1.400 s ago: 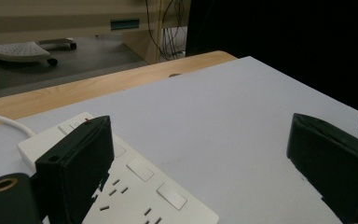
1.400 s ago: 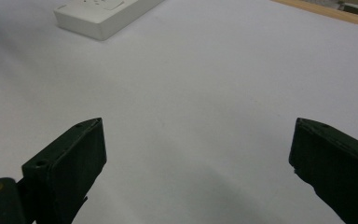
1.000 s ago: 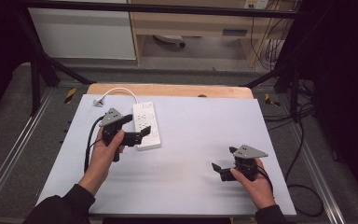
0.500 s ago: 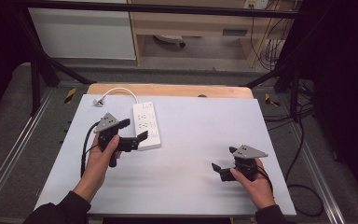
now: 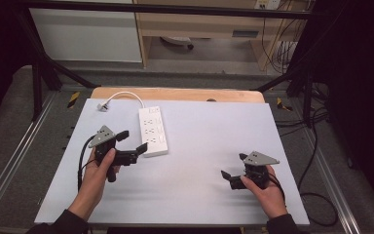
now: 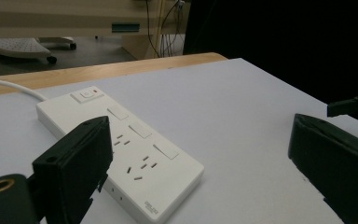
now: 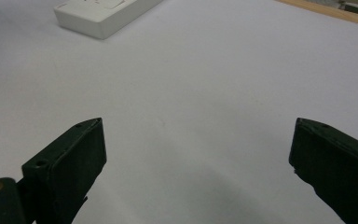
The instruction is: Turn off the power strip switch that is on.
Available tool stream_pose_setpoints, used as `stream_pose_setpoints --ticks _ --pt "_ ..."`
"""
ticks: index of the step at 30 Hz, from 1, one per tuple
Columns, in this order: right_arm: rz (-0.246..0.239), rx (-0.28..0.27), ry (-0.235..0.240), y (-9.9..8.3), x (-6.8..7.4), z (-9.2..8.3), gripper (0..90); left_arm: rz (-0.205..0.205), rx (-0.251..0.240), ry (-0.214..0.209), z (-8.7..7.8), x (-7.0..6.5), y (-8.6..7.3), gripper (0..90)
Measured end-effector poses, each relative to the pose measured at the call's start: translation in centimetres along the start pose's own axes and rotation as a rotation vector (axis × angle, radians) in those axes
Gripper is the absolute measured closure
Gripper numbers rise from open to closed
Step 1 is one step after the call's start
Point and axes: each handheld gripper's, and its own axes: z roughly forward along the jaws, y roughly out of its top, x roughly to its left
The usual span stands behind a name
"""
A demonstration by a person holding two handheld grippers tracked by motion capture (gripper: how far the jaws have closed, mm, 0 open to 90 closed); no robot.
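On the white table (image 5: 195,195) lay the power strip (image 5: 153,131), just beside the left gripper (image 5: 132,144), whose jaws stood wide apart. To grab it well, they needed to go around its near end, then squeeze. The right gripper (image 5: 230,178) waited well apart, jaws wide too.

Black hand-held grippers (image 5: 132,140), dark sleeves (image 5: 65,223)
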Motion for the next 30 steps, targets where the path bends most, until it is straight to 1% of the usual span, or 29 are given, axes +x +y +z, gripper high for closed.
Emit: stream_pose_setpoints --ticks 1,6,13,15,17,18,19,22,24,27,30 --pt "0.002 0.001 -0.001 0.0 0.0 0.0 4.4 -0.007 -0.004 0.003 -0.2 0.0 0.0 6.1" --pt "0.0 0.001 -0.002 0.0 0.0 0.0 4.4 -0.014 -0.017 0.011 -1.1 0.2 0.0 6.2" --pt "0.001 0.0 -0.001 0.0 0.0 0.0 4.4 -0.015 -0.019 0.023 -2.2 0.3 -0.3 6.3" --pt "0.001 0.0 -0.002 0.0 0.0 0.0 4.4 -0.021 -0.023 0.026 -2.5 0.3 -0.4 6.3" --pt "0.003 0.0 -0.002 0.0 0.0 0.0 4.4 -0.014 -0.022 0.033 -2.7 0.4 -0.4 6.3" --pt "0.003 0.0 -0.002 0.0 0.0 0.0 4.4 -0.021 -0.021 0.026 -2.8 0.3 -0.5 6.4" --pt "0.003 0.0 -0.002 0.0 0.0 0.0 4.4 -0.013 -0.023 0.033 -2.9 0.3 -0.5 6.4" --pt "0.003 0.0 -0.004 0.0 -0.1 0.0 4.4 -0.019 -0.022 0.029 -3.2 0.3 -0.5 6.4" --pt "0.003 -0.001 -0.004 0.0 -0.1 0.0 4.4 -0.01 -0.021 0.037 -3.4 0.3 -0.5 6.4" --pt "0.003 -0.003 -0.004 0.0 -0.1 -0.1 4.4 -0.015 -0.021 0.042 -3.6 0.4 -0.6 6.4" --pt "0.004 -0.005 -0.006 0.0 -0.2 -0.1 4.4 -0.031 -0.026 0.046 -4.0 0.5 -1.0 6.6"
